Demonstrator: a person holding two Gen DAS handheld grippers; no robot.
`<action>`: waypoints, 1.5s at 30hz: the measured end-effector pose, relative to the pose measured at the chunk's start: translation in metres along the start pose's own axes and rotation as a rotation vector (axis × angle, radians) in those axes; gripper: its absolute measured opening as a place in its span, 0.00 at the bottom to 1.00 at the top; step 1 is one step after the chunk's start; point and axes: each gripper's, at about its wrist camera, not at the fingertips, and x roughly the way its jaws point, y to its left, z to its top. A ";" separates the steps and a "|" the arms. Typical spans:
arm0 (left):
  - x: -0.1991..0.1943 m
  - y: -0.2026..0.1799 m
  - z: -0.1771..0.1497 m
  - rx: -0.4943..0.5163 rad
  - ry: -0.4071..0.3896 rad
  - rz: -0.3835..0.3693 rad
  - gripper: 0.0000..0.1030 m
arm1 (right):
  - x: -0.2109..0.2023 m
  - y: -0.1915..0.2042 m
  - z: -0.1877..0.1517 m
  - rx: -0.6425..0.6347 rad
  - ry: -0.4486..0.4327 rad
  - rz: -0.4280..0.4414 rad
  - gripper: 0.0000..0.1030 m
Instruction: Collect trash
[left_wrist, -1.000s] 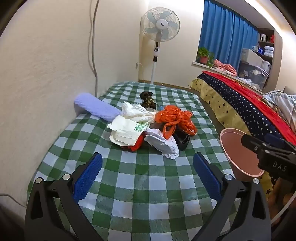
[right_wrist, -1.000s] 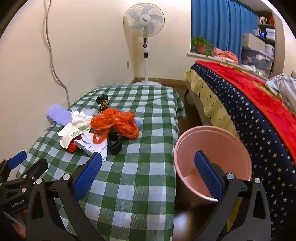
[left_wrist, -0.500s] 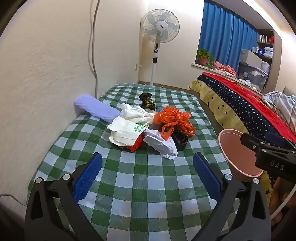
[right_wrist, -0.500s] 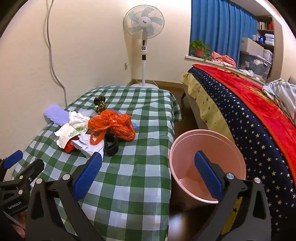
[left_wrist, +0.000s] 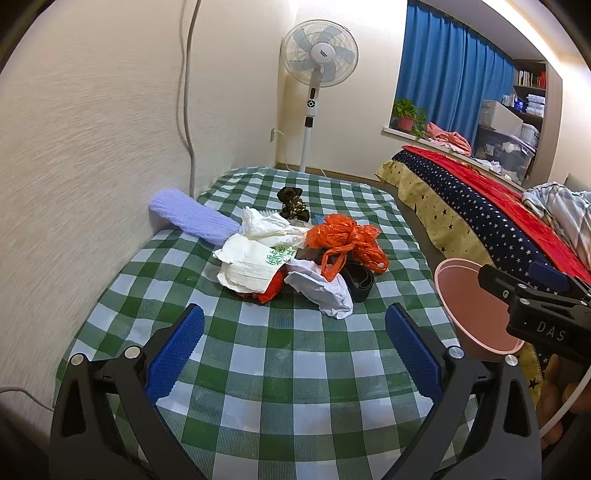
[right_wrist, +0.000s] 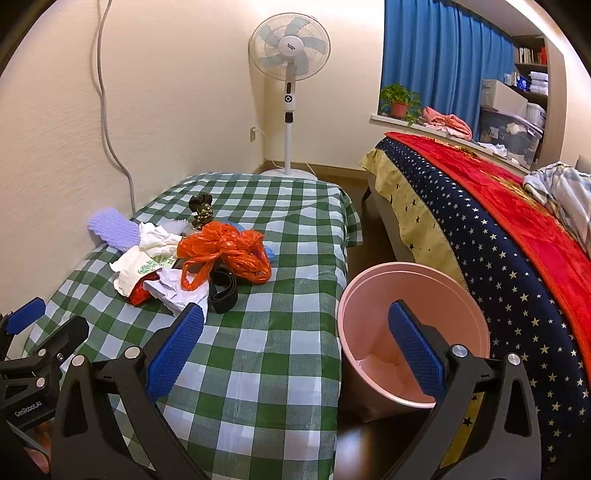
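A heap of trash (left_wrist: 295, 258) lies near the middle of a table covered by a green-and-white checked cloth (left_wrist: 280, 362). On top sits a crumpled orange plastic bag (left_wrist: 347, 243), its loop handle hanging forward. To its left are crumpled white papers (left_wrist: 251, 266), one printed with a small green leaf pattern, and under them something red (left_wrist: 271, 288) shows. A white wad (left_wrist: 321, 291) lies at the front of the heap, touching a black band (left_wrist: 360, 282) coiled just under the orange bag. Behind the heap stands a small dark bundle (left_wrist: 291, 203), and a lilac roll (left_wrist: 194, 216) lies against the wall, touching the papers.

The left gripper (left_wrist: 293, 343) hangs over the near part of the cloth, its blue-padded fingers wide apart and holding nothing, well short of the heap. The right gripper (right_wrist: 295, 347) is likewise spread wide and empty; one finger lines up with the cloth, the other with the pink bin (right_wrist: 369, 295). The bin stands on the floor just beside the table's right edge, between it and a star-patterned bed (right_wrist: 480, 236). Its inside looks empty. A fan (left_wrist: 319, 59) stands at the far wall.
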 end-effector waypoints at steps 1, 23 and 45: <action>0.000 0.000 0.000 0.001 0.000 0.000 0.92 | 0.000 0.000 0.000 0.000 -0.001 0.001 0.95; 0.000 0.000 0.000 0.000 0.000 0.000 0.92 | -0.001 0.003 0.001 -0.010 0.000 0.019 0.95; 0.000 0.000 0.000 -0.001 0.000 0.001 0.92 | 0.001 0.006 -0.001 -0.006 0.009 0.060 0.86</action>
